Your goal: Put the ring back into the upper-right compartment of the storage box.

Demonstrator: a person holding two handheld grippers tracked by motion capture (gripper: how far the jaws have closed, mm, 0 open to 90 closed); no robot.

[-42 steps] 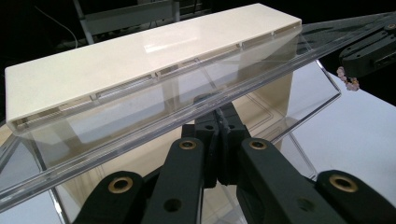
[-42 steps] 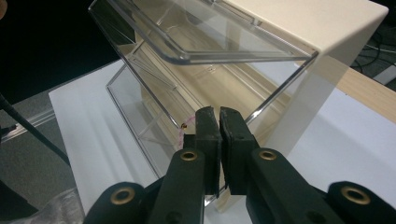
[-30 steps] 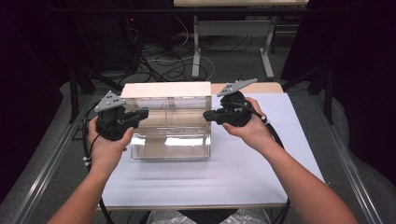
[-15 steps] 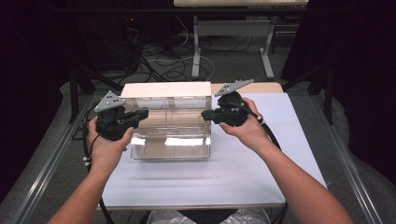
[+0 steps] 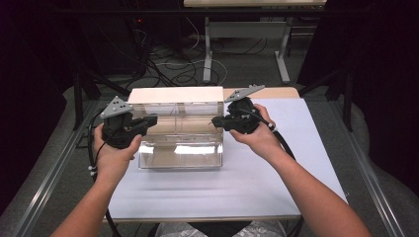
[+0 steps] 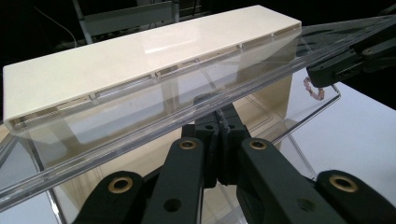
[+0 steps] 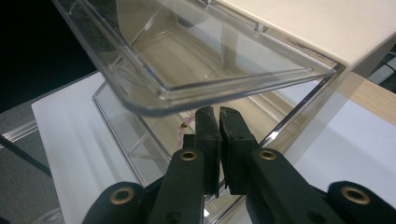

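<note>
got my left gripper (image 5: 148, 121) and right gripper (image 5: 217, 121) at either end of the clear lid (image 6: 154, 126), which is lifted and tilted over the clear box (image 5: 180, 155) in the middle of the white table (image 5: 276, 187). both sets of jaws are pressed together under the lid's edges. small pink beads (image 7: 181, 133) sit inside the box.
</note>
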